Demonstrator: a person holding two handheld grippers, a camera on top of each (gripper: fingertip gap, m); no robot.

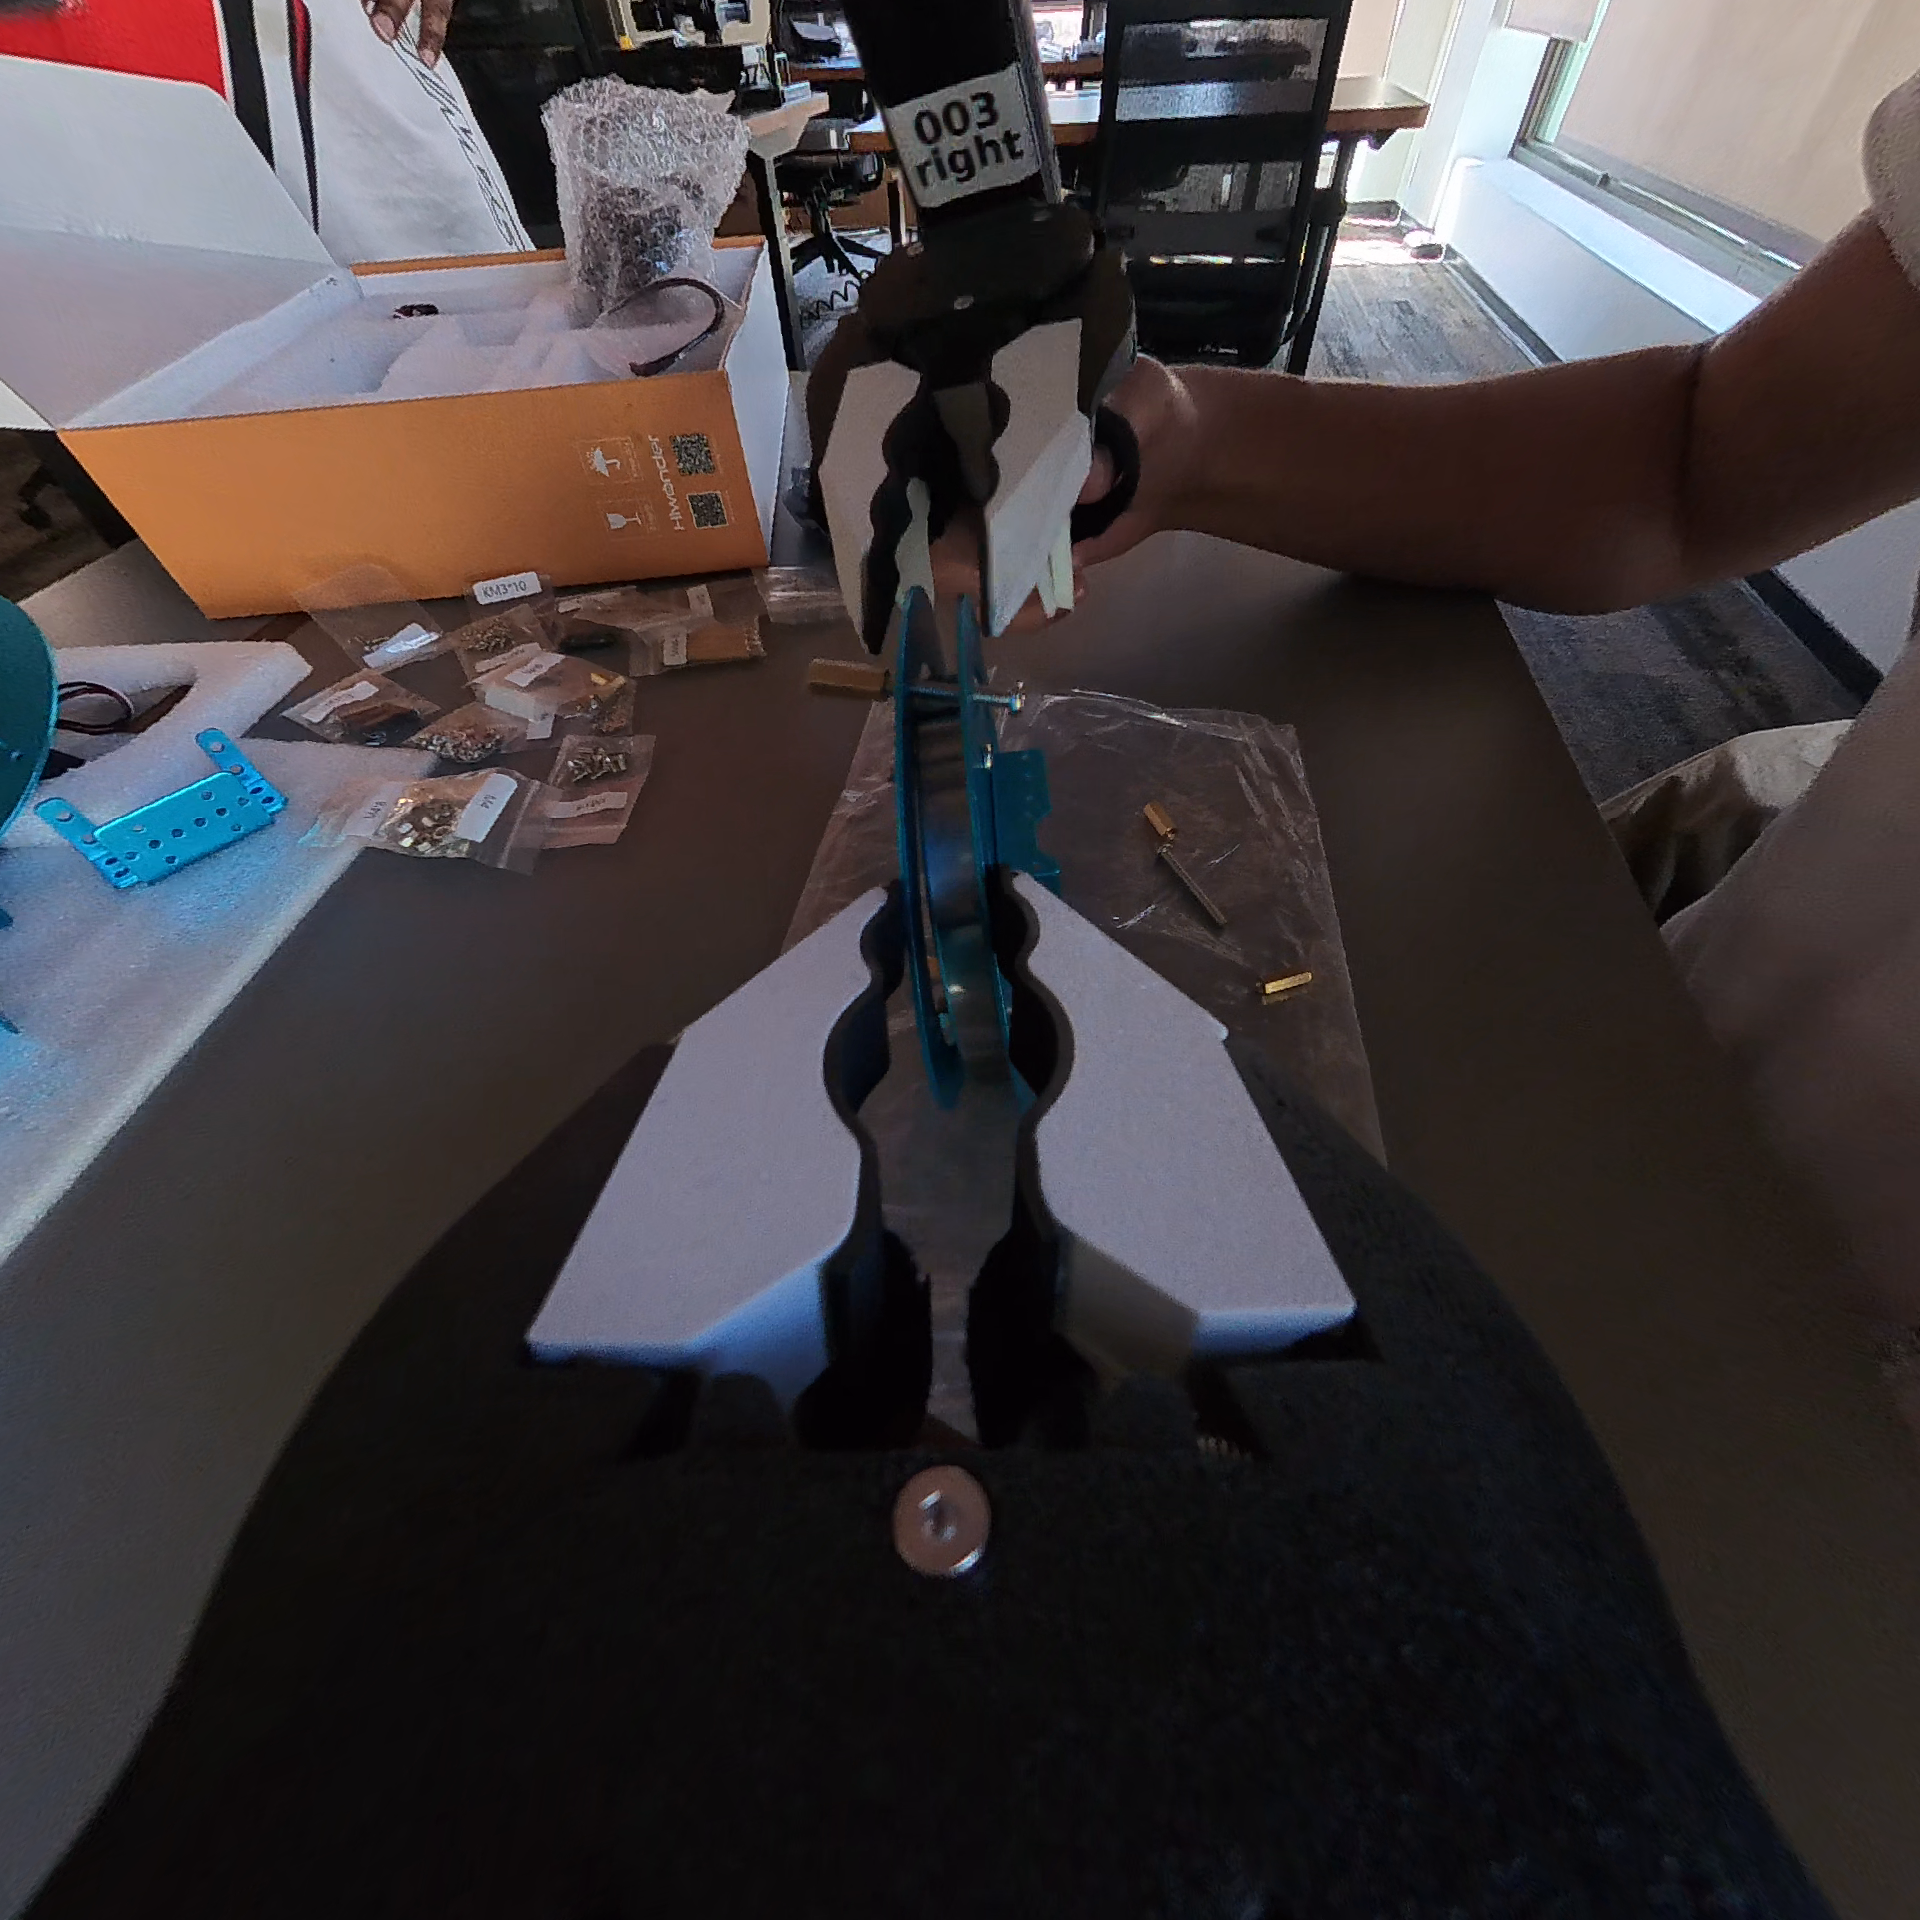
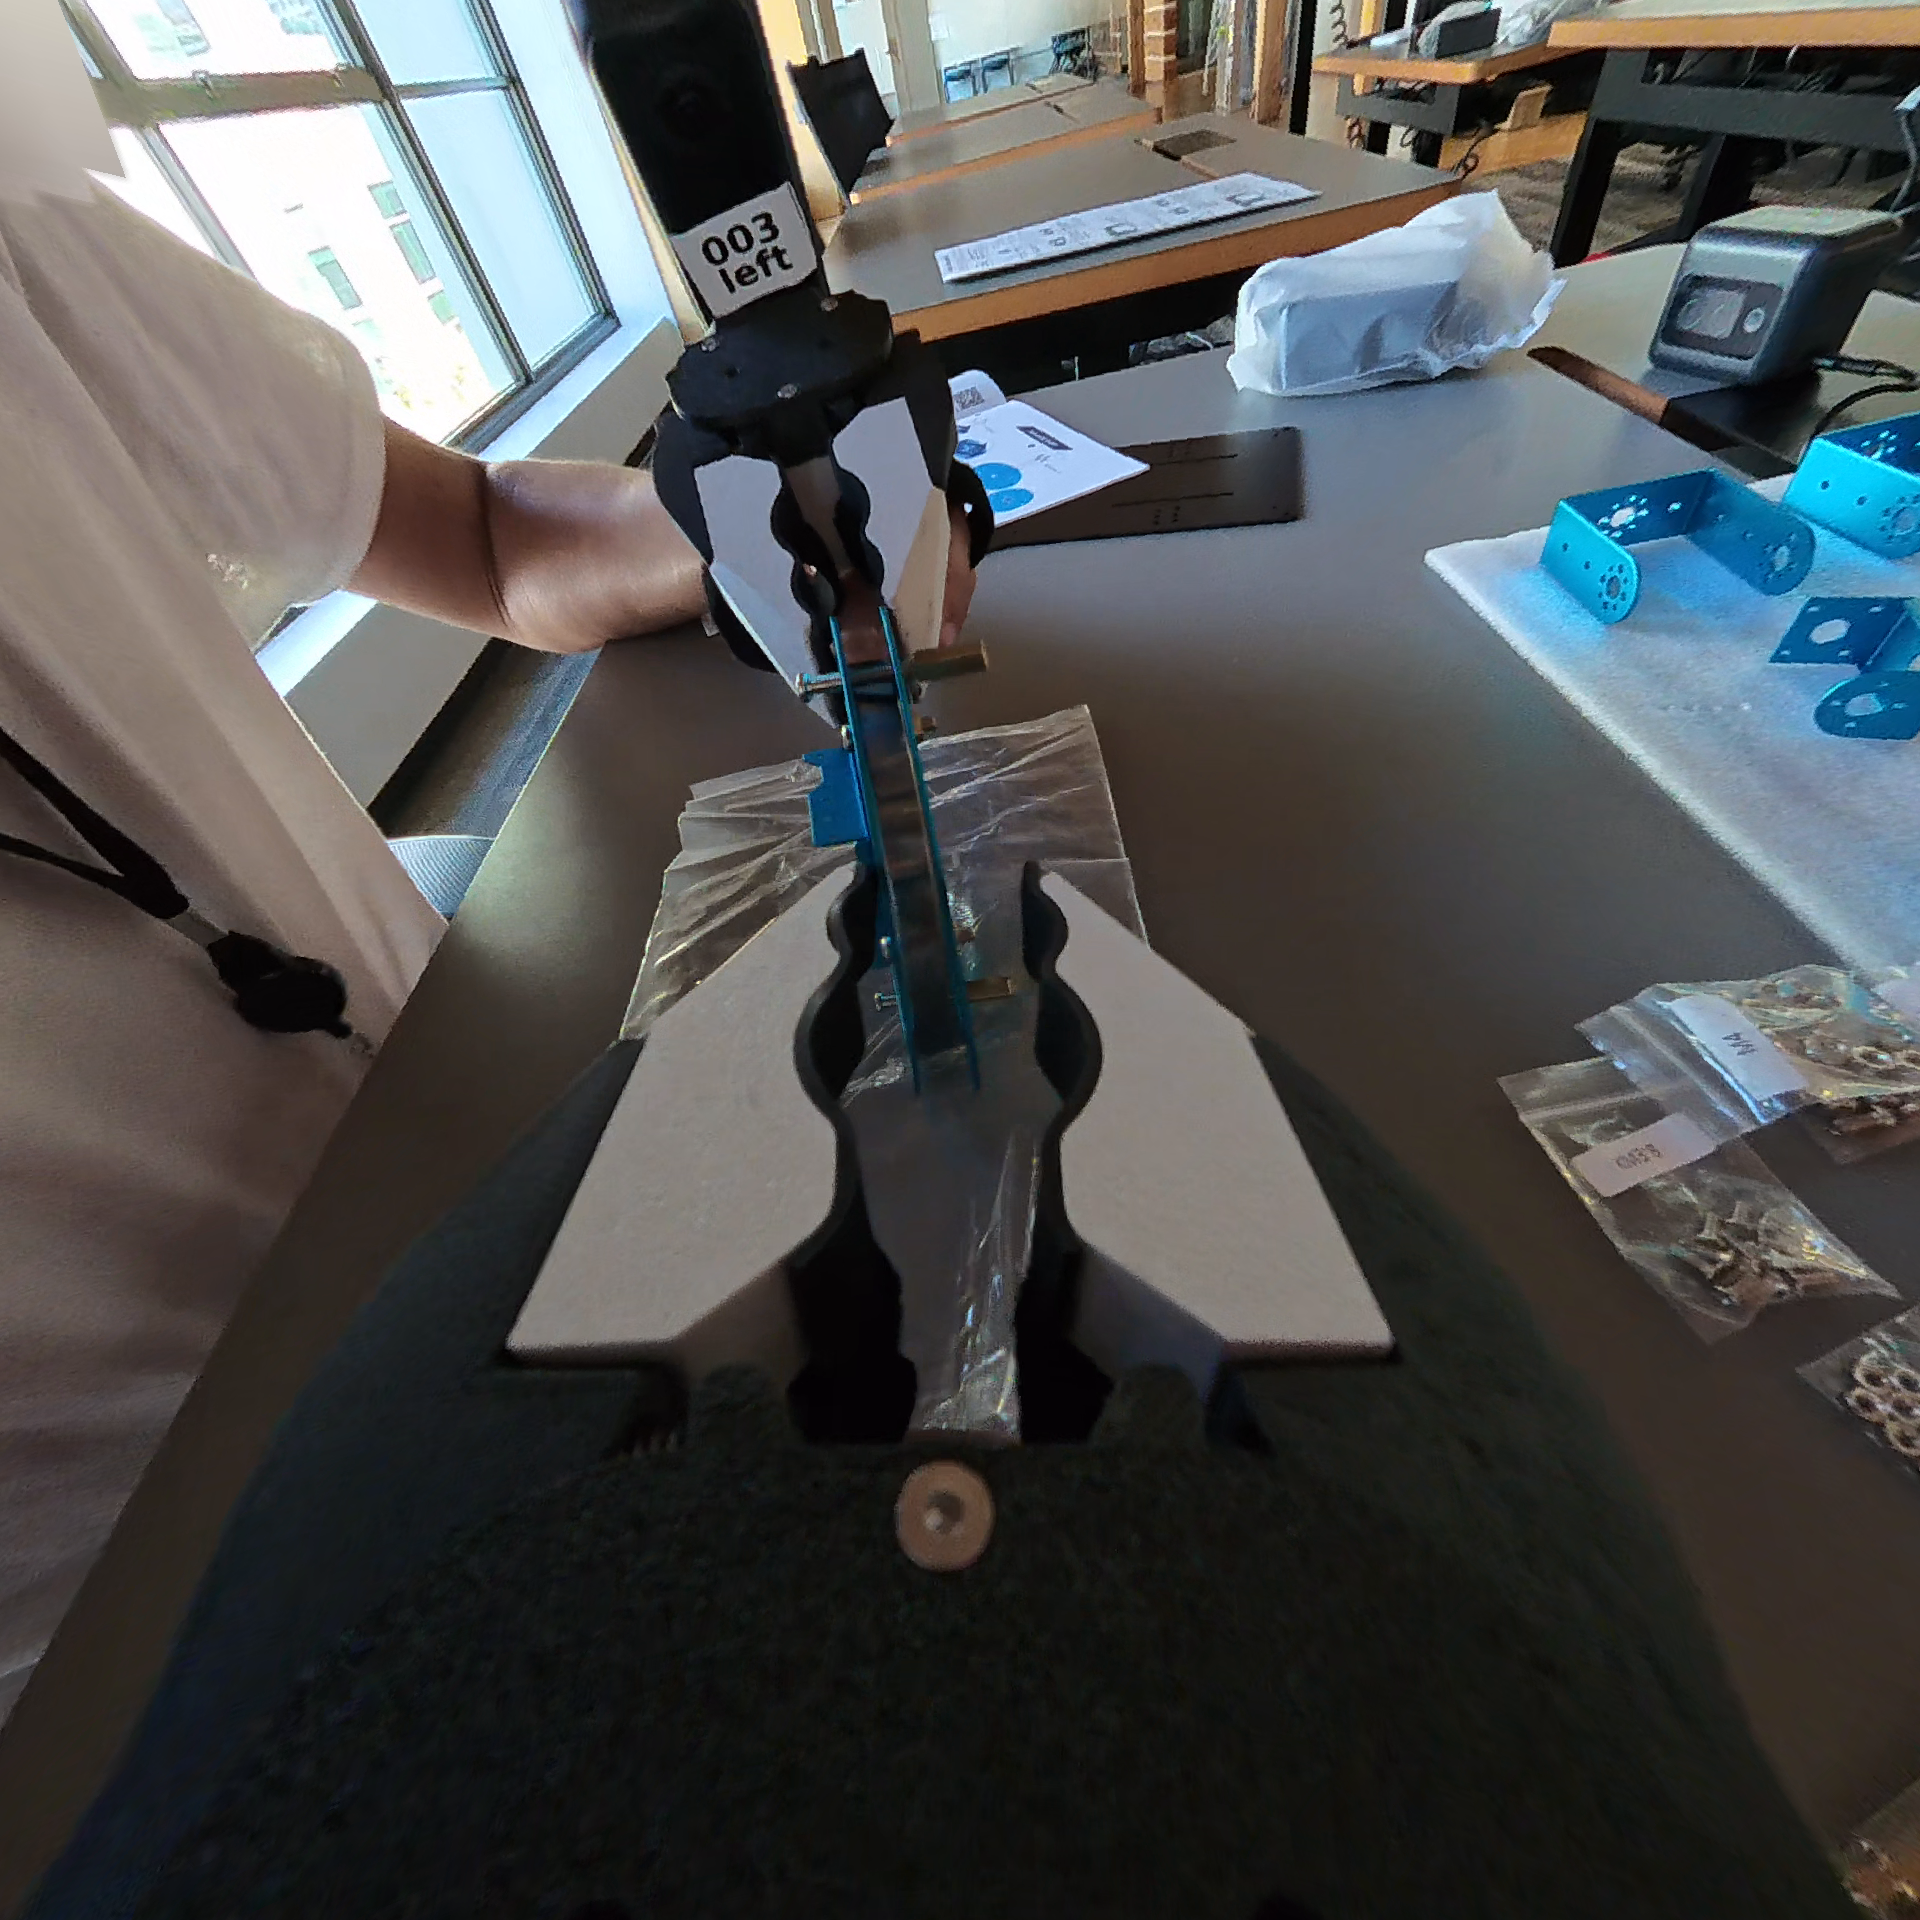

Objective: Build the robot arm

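A blue metal assembly (image 1: 912,831) of two round plates joined by screws and brass standoffs stands on edge above a clear plastic bag (image 1: 1195,790) on the dark table. My left gripper (image 1: 954,894) is shut on its near edge. My right gripper (image 1: 940,618) faces it and closes on the far edge. In the right wrist view the assembly (image 2: 904,831) sits between the right gripper's (image 2: 945,883) fingers, with a small gap on the right side. The left gripper (image 2: 868,634) clamps the other end.
Loose brass standoffs (image 1: 1179,862) lie on the bag. An open orange box (image 1: 416,488), small bags of screws (image 1: 499,748) and a blue bracket (image 1: 166,821) on white foam lie left. Blue brackets (image 2: 1662,551), a booklet (image 2: 1039,468) and a black plate (image 2: 1216,488) also show. Spacing between my two grippers at the tips: around 8 centimetres. Between my right fingertips and the blue bracket (image 1: 166,821) there is roughly 25 centimetres.
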